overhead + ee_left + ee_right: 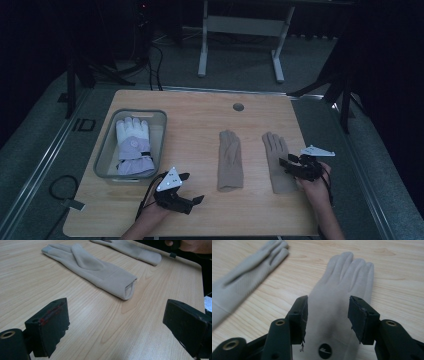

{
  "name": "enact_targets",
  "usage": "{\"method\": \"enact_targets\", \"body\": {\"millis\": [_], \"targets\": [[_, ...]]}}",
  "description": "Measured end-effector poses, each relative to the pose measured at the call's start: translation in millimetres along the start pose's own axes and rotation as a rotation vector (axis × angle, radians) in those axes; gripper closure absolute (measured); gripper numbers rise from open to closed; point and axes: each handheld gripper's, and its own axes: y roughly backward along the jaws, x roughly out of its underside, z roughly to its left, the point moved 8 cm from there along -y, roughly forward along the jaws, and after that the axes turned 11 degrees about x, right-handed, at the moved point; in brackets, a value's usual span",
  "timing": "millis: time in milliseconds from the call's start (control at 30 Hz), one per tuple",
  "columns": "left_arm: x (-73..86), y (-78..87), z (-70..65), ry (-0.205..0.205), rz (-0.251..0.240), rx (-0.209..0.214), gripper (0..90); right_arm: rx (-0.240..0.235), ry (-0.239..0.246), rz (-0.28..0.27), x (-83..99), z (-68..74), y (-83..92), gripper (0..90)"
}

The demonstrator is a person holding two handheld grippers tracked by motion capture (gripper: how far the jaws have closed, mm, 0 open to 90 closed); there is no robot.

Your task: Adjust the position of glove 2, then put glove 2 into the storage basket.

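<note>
Beige gloves, soft knit and flat, lie palm-down on the pale wood-grain table (pixel 200 110). The right glove (pixel 342 290) lies directly under the right gripper (pixel 327 315), whose black jaws stand half spread above its back, pads clear of the cloth; a small round dark logo shows near the cuff. The left glove (pixel 92 267) lies ahead of the left gripper (pixel 115 322), jaws wide apart, holding nothing. Both hands rest low near the table's near edge.
</note>
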Motion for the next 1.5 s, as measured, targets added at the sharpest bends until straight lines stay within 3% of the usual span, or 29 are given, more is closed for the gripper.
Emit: {"method": "enact_targets", "body": {"millis": [67,267,367,400,433,467,567,733,833,1100,1500], "targets": [[0.4,-0.3,0.2,0.001,0.002,0.0,6.7,0.013,0.035,0.019,3.1,-1.4,-3.5,45.8],[1.3,-1.5,-0.4,-0.002,0.008,0.004,6.7,-0.011,0.039,0.043,8.5,0.5,-12.8,45.5],[2.0,-1.8,-0.7,-0.007,0.013,0.002,6.7,0.019,0.077,0.086,18.9,1.1,-24.7,47.2],[2.4,-2.0,-0.6,-0.006,0.014,0.002,6.7,0.019,0.083,0.071,19.3,2.6,-25.0,51.4],[2.9,-2.2,-0.6,-0.006,0.015,0.003,6.7,0.023,0.093,0.063,19.8,2.7,-24.5,61.9],[3.2,-2.8,-0.6,-0.003,0.016,0.003,6.7,0.028,0.083,0.068,19.5,1.7,-23.3,73.8],[3.6,-3.8,-1.5,-0.008,0.021,0.004,6.7,0.051,0.052,0.094,18.7,0.9,-22.7,80.1],[2.6,-3.0,-1.5,-0.01,0.018,0.001,6.7,0.112,0.016,0.083,18.3,4.0,-22.0,82.2],[2.3,-2.4,-0.8,-0.005,0.012,0.002,6.7,0.119,-0.03,0.076,13.8,4.8,-18.5,82.5],[2.3,-1.9,0.0,-0.003,0.011,-0.002,6.7,0.153,-0.098,0.032,-8.7,8.1,-2.7,82.8],[1.8,-1.2,0.8,-0.004,0.009,-0.009,6.7,0.195,-0.122,-0.032,-43.3,18.5,15.5,82.7]]}}
